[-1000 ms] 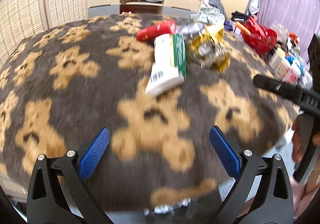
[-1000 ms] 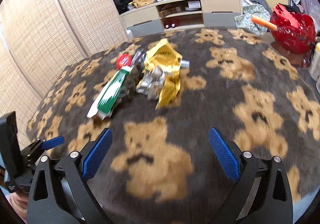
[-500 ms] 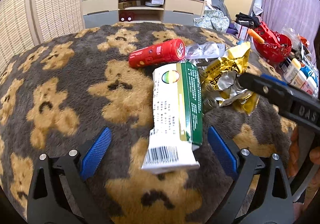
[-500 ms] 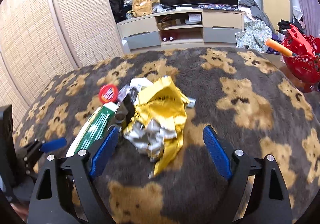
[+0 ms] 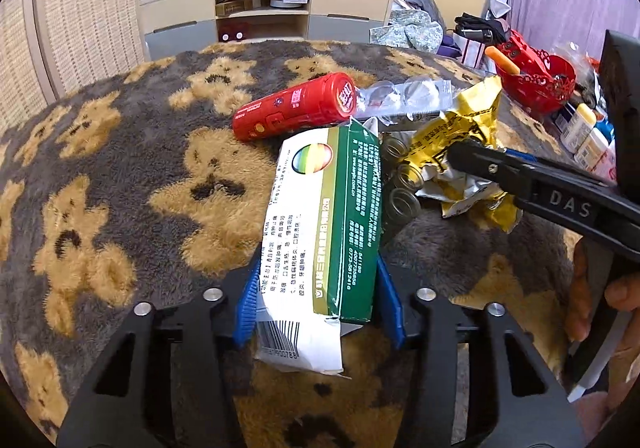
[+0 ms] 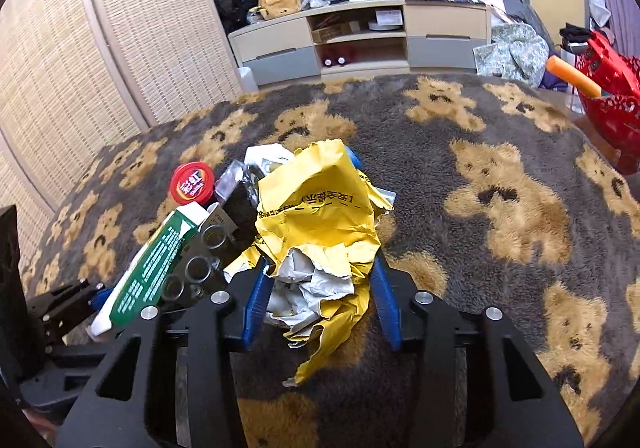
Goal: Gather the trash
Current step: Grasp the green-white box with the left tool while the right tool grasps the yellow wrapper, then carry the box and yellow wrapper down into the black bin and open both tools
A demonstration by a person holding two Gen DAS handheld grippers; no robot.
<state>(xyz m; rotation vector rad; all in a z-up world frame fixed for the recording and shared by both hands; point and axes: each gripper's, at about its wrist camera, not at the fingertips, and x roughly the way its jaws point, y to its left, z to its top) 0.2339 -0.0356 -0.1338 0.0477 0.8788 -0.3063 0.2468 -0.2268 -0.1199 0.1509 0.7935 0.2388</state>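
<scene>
Fluffy, matt bear-print blanket (image 6: 500, 175); glossy printed cardboard box (image 5: 320, 215); crinkled foil-lined yellow wrapper (image 6: 320, 215); smooth, shiny red plastic tube (image 5: 296, 105).

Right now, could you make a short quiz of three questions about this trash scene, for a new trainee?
1. True or false: the left gripper is closed on the green and white box.
2. Which item does the right gripper hold?
A. the red tube
B. the crumpled yellow wrapper
C. the clear plastic blister pack
3. Fill in: the trash lies on a blanket with a pattern of ____.

Key: 1 true; 2 B; 3 bears.
</scene>
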